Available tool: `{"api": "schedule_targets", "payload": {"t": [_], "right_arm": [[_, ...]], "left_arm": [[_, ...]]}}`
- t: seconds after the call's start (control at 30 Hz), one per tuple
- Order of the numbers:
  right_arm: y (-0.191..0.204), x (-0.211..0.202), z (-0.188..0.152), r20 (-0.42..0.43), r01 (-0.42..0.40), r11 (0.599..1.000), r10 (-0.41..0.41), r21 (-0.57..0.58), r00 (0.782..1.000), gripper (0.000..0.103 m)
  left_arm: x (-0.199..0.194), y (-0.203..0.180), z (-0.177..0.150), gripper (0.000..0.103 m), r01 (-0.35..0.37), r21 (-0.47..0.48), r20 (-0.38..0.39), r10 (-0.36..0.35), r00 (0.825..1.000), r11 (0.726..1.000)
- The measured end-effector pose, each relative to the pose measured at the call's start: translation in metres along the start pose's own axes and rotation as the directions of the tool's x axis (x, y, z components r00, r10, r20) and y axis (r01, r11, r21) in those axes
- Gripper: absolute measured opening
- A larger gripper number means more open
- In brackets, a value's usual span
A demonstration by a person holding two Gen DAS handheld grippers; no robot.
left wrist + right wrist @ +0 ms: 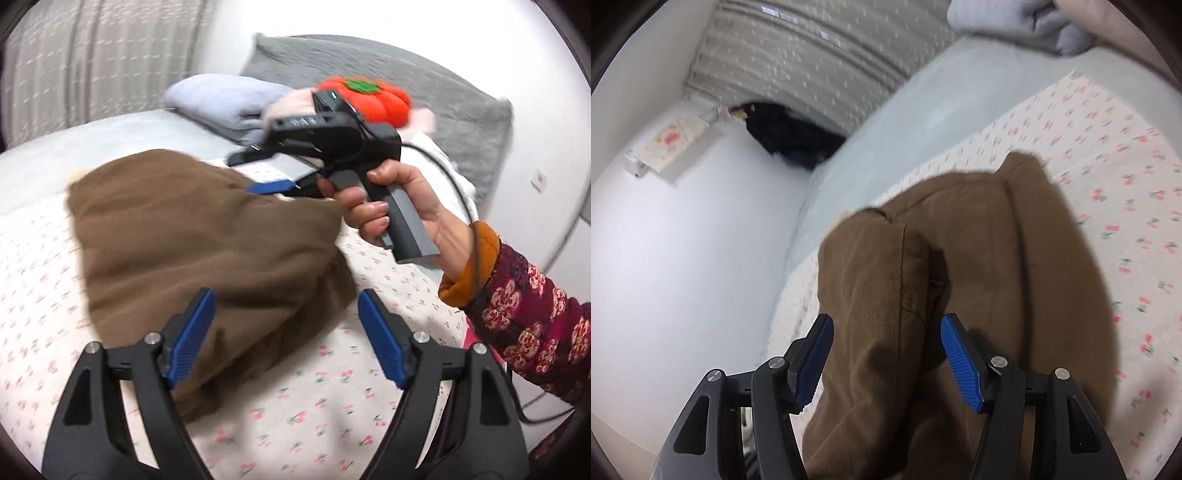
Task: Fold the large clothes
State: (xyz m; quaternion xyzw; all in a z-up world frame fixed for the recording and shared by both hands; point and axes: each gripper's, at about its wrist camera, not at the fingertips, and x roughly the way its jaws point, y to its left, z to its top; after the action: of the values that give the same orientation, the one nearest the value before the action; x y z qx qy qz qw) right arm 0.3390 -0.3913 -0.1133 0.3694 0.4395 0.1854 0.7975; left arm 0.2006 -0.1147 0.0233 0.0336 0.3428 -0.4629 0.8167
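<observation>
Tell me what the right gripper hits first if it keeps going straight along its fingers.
Most likely the brown garment: it lies between and just ahead of the right gripper, whose fingers stand open around a fold. Depth is unclear, but nothing else shows in that line.

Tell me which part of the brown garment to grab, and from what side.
Grip the raised fold of the brown garment between the right gripper jaws, coming from the near end. It humps clear of the floral sheet, so probably only the garment gets pinched.
</observation>
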Motion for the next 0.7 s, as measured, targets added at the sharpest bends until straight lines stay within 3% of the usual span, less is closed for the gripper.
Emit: {"api": "schedule_targets", "payload": {"t": [0.1,0.23,0.27,0.3,0.37,0.4,0.47,0.57,0.7], "right_arm": [[0.003,0.029,0.018,-0.056,0.039,0.999,-0.038,0.005,0.998,0.062],[0.011,0.065,0.03,-0.177,0.065,0.998,-0.067,-0.015,0.982,0.06],[0.016,0.073,0.03,-0.189,0.1,0.994,-0.106,-0.043,0.976,0.039],[0.024,0.077,0.029,-0.187,0.126,0.988,-0.141,-0.086,0.972,0.028],[0.047,0.07,0.025,-0.129,0.163,0.97,-0.188,-0.181,0.974,0.016],[0.061,0.061,0.021,-0.077,0.167,0.96,-0.189,-0.224,0.979,0.015],[0.083,0.032,0.014,0.006,0.113,0.955,-0.115,-0.273,0.993,0.012],[0.083,-0.002,0.011,0.05,0.086,0.958,-0.075,-0.275,0.996,0.012],[0.025,-0.028,0.004,0.076,0.077,0.984,-0.065,-0.162,0.995,0.012]], "left_arm": [[-0.011,0.036,0.003,0.082,-0.062,-0.09,0.015,0.064,0.998,0.994],[-0.011,0.089,-0.003,0.082,-0.177,-0.21,0.001,0.181,0.983,0.962],[-0.006,0.101,-0.003,0.082,-0.207,-0.236,-0.002,0.212,0.977,0.949],[-0.002,0.113,-0.003,0.082,-0.239,-0.267,0.0,0.248,0.969,0.933],[0.009,0.134,-0.006,0.077,-0.296,-0.314,-0.011,0.308,0.951,0.902],[0.015,0.143,-0.005,0.073,-0.307,-0.331,-0.014,0.32,0.947,0.892],[0.024,0.151,0.0,0.064,-0.322,-0.35,-0.02,0.336,0.941,0.88],[0.034,0.143,0.008,0.064,-0.29,-0.339,0.02,0.315,0.949,0.895],[0.061,0.113,0.017,0.064,-0.229,-0.282,0.015,0.243,0.97,0.932]]}}
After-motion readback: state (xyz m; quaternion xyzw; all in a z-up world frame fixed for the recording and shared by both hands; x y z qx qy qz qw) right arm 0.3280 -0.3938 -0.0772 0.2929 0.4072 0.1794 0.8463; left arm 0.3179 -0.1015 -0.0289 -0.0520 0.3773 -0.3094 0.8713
